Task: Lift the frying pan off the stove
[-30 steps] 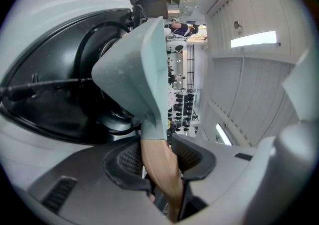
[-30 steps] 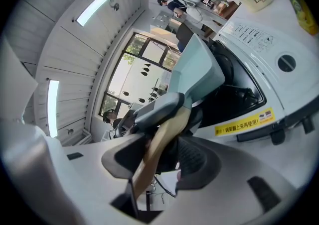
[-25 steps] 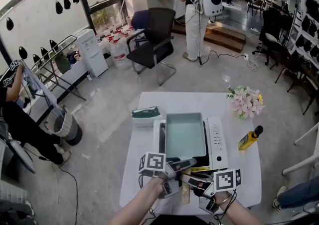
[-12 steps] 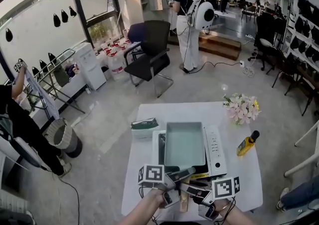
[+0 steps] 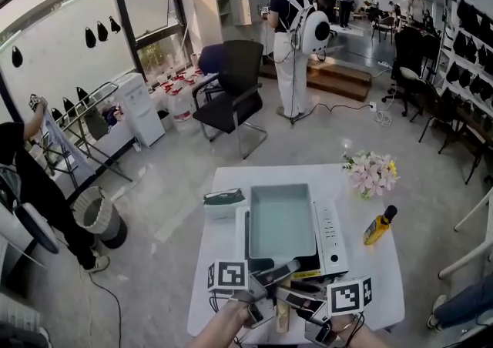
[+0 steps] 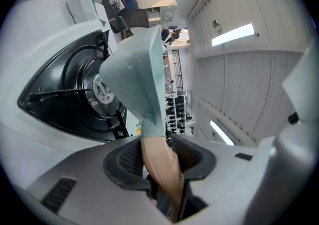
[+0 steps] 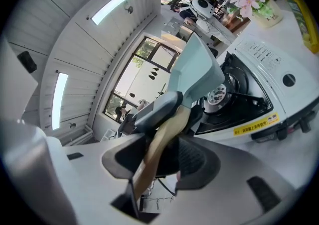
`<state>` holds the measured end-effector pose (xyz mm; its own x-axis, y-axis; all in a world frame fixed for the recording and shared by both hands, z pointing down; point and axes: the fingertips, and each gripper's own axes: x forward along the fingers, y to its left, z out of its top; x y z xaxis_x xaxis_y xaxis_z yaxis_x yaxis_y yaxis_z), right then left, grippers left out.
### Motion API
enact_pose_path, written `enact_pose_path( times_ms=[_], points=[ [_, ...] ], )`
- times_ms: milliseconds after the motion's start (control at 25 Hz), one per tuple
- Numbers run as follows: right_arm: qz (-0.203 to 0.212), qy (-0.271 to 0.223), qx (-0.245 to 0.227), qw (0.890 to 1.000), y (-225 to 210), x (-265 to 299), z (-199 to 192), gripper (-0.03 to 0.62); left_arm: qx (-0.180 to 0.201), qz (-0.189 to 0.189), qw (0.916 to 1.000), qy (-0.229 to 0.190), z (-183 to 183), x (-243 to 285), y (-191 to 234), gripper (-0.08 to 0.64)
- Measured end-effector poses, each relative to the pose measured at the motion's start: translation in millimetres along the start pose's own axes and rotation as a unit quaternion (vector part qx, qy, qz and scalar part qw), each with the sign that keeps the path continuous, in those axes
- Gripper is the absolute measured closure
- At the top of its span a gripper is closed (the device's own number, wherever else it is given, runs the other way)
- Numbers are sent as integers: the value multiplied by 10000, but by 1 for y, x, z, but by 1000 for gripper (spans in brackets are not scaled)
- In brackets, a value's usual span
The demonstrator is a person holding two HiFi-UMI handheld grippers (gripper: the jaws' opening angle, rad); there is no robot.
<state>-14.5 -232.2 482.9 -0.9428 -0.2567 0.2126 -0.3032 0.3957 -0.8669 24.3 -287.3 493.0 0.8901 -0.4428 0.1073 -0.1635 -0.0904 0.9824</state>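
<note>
We are in the lifting step itself. The frying pan [image 5: 282,219], a pale green rectangular one, hangs over the stove [image 5: 333,231] at the middle of the white bench [image 5: 216,239], with its wooden handle [image 5: 283,317] pointing toward the near edge. Both tools are clamped on that handle. The left tool [image 6: 160,155] has its pads closed on the wood just behind the pan's neck, and the right tool [image 7: 167,149] grips the same handle a little nearer to us, close beside the left one. Looking along the jaws, we see the pan's underside tipped up and the black burner [image 6: 94,89] bare beneath it. From this we judge that the pan is already off the grate, though the view from above cannot show how clear it sits. Next we need a steady raise with both tools together, keeping the pan level so the long handle does not twist in the pads. After that we would carry it away from the stove, clear of the flowers [image 5: 371,172] and the yellow bottle [image 5: 380,225] on the right.
</note>
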Motion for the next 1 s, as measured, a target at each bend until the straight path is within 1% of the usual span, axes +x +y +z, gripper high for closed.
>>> enact_pose_path(
  times_ms=[200,320,640,1000],
  points=[
    [61,-74,-193,9998,14,-4,3,403,322,-51,9994,-95,2,-4,-19,411],
    [108,-113,-212,9997,20,-8,4,405,448,-106,9988,-151,2,-5,-30,411],
    [212,-238,-454,9985,46,-17,10,410,749,-217,9966,-284,-1,-10,-60,411],
    [345,-440,-706,9959,71,-29,8,417,1155,-325,9918,-435,-10,-17,-89,411]
  ],
)
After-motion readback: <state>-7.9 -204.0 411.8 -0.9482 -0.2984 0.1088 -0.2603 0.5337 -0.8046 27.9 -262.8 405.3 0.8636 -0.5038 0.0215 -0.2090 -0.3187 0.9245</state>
